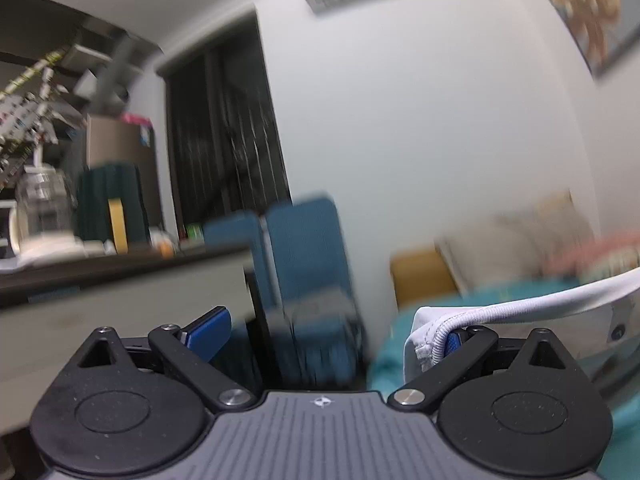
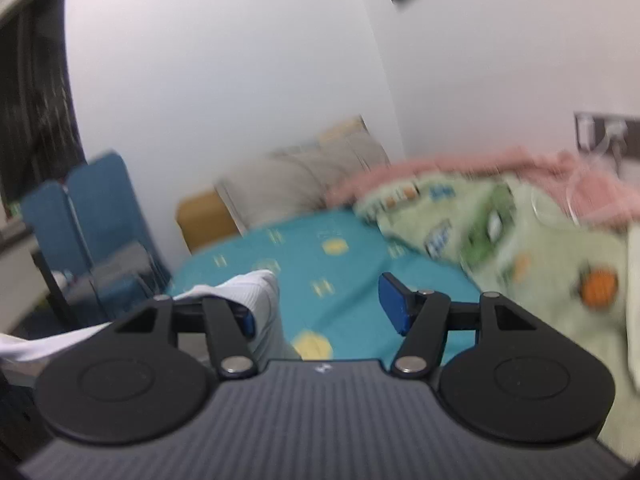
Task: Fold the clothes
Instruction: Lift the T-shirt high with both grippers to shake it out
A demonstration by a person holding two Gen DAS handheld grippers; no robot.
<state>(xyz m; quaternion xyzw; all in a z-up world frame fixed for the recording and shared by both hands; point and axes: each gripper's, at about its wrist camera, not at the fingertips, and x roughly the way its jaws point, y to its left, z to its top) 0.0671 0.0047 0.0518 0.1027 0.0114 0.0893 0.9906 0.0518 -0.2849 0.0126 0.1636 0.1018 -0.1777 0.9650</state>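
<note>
A white ribbed garment hangs stretched between the two grippers, above a teal bed sheet. My left gripper has its jaws wide apart; the garment's hem drapes over the right blue pad, the left blue pad is bare. My right gripper also stands wide apart; the white garment drapes over its left finger, and the right blue pad is bare. Both views are blurred by motion.
A green patterned blanket and a pink blanket lie bunched at the bed's right. Grey pillows and a wooden headboard stand against the white wall. Blue chairs and a cluttered desk are at left.
</note>
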